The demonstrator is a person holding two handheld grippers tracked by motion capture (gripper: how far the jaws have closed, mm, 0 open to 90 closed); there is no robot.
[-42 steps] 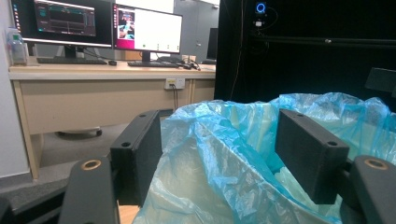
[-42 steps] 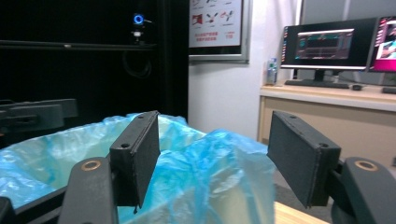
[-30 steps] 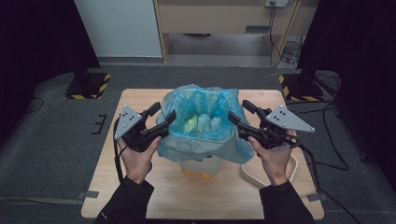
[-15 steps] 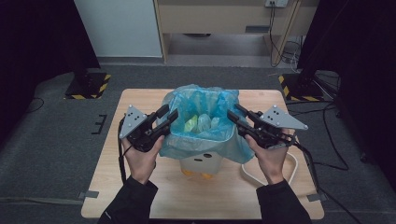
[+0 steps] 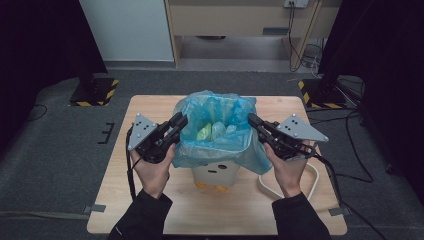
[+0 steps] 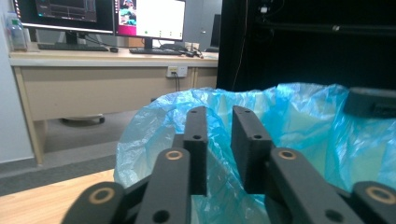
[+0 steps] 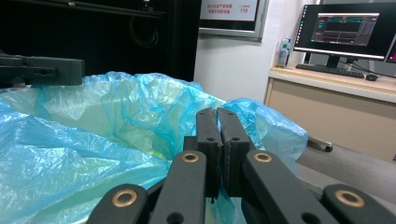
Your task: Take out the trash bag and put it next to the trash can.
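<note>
The work in hand is judged to be the lifting of a full liner out of a small bin. The blue plastic bag (image 5: 220, 135) is seated in a white bin (image 5: 216, 175) that stands near the middle of the wooden desk (image 5: 150, 210), with the bag's mouth open and its rim folded out over the bin's edge.

The grasping stage appears nearly finished. The right tongs (image 5: 251, 119) are set at the bag's right rim, and in the right gripper view the 2 jaws of the right tongs (image 7: 217, 112) are seen pressed together with thin blue film caught between them; they have just been closing. The left tongs (image 5: 182, 120) are placed at the bag's left rim. In the left gripper view the jaws of the left tongs (image 6: 219, 112) have also just been closing, yet a narrow gap is left between them, with film bunched in it; whether the pads already press on the plastic cannot be told.

Left to be done, as judged from this state: the left grip is to be completed, the 2 edges are to be gathered, and the bag is to be raised clear of the bin.

Inside the bag, pale green and whitish crumpled items (image 5: 212, 131) are seen lying low, well below the rim; what they are cannot be made out.
</note>
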